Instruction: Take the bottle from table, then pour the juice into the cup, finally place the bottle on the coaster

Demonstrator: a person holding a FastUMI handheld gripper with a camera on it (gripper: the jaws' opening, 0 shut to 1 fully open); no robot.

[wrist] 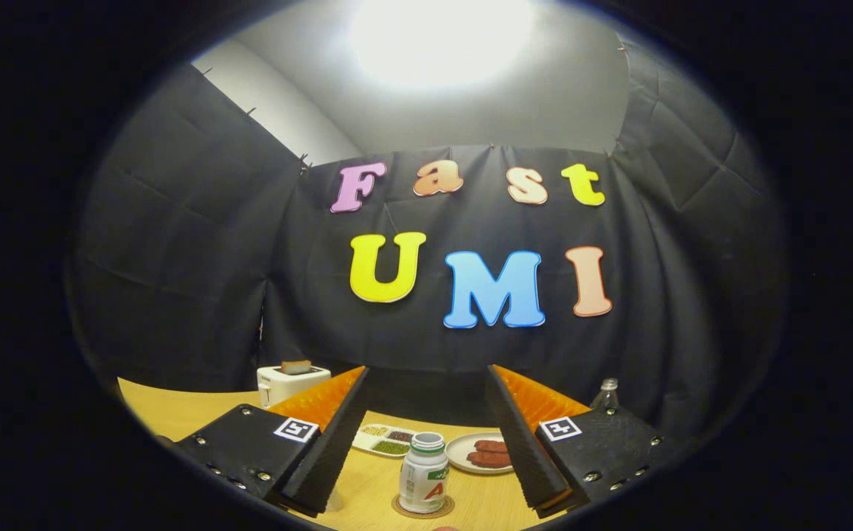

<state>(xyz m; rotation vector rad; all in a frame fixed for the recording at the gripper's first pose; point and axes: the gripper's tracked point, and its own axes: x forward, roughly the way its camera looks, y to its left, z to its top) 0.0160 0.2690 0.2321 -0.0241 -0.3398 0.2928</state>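
A small white bottle with a pale green cap stands upright on a round brown coaster on the wooden table. It sits between my two fingers, nearer their bases than their tips, and neither finger touches it. My gripper is open, the fingers spread wide to either side of the bottle. A pale translucent edge peeks out beside the left finger; I cannot tell what it is.
Beyond the bottle lie a white plate with brown sausages and a white tray of beans. A white toaster stands behind the left finger. A clear bottle stands behind the right finger, near the black cloth wall.
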